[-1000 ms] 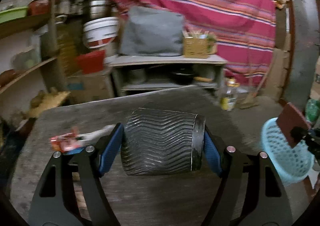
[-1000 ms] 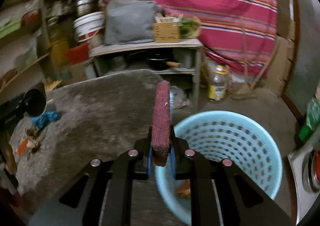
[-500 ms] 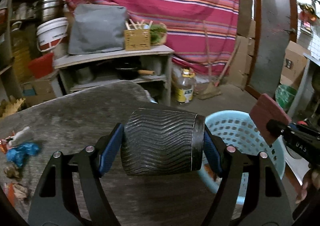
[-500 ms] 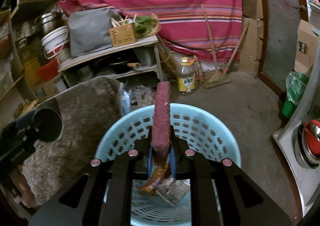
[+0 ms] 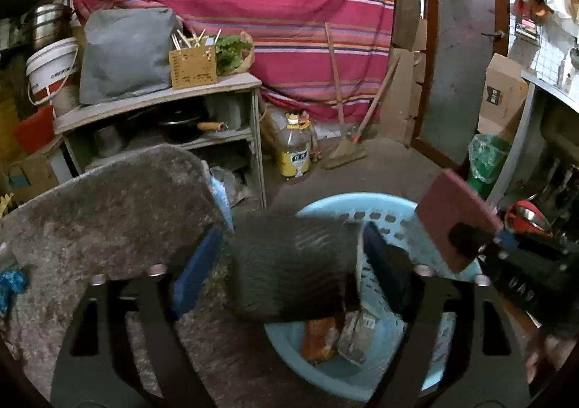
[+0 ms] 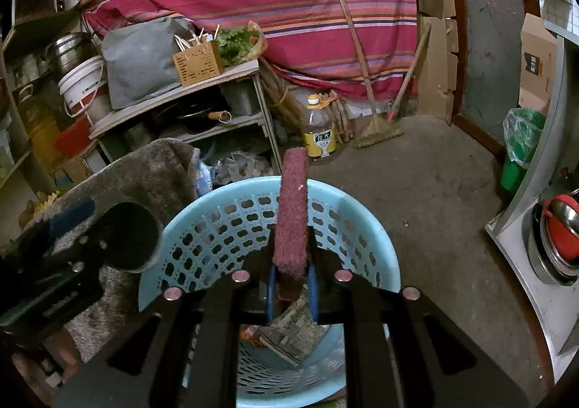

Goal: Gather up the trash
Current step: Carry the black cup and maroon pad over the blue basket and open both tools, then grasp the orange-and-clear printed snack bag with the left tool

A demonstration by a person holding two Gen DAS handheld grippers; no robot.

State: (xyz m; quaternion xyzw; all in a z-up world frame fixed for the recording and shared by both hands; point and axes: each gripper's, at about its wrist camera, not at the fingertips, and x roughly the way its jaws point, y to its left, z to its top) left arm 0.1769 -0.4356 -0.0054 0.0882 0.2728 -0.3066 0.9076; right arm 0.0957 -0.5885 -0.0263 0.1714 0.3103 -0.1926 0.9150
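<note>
Left jaws opening off ribbed cup (image 5: 293,274)

We count one blue basket (image 6: 365,227), one black ribbed cup (image 5: 293,274), one maroon pad (image 6: 291,212), two grippers.

Your right gripper (image 6: 291,277) pinches a maroon pad (image 6: 291,216) upright, edge-on, over the blue basket (image 6: 365,227). Wrappers (image 6: 293,332) lie in the basket's bottom. At left, your left gripper (image 6: 72,249) has a dark cup (image 6: 128,238) by the basket's rim.
</note>
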